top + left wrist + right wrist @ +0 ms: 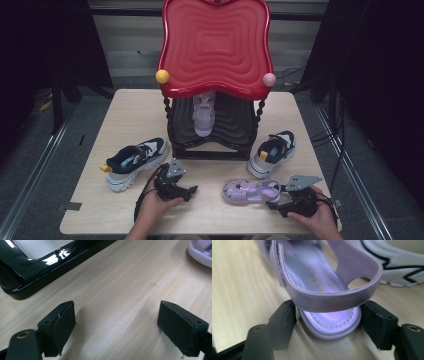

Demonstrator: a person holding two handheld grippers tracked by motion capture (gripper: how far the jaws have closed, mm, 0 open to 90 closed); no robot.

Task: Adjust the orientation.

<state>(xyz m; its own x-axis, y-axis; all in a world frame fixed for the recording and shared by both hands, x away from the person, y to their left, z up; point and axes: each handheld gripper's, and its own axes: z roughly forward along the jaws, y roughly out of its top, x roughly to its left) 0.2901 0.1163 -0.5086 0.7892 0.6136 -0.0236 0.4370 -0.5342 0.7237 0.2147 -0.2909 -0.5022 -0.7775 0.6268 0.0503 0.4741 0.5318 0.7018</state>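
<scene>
The translucent lilac plastic sandal [251, 191] lies on the pale wooden table [125, 112] at lower right of the high view. Its heel sits between the right hand-held gripper [327, 317]'s jaws, which hug both sides of the sole. The left hand-held gripper [116, 320] gapes wide with nothing between its jaws, over bare table at lower centre.

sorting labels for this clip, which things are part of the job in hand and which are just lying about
In the job:
- right gripper, jaws either side of the heel
- lilac plastic sandal on the table
- matching lilac sandal on the lower shelf
- red and black two-tier shoe rack

Lying about:
- navy and white sneaker at left
- navy and white sneaker at right
- left gripper, open, nothing between its jaws
</scene>
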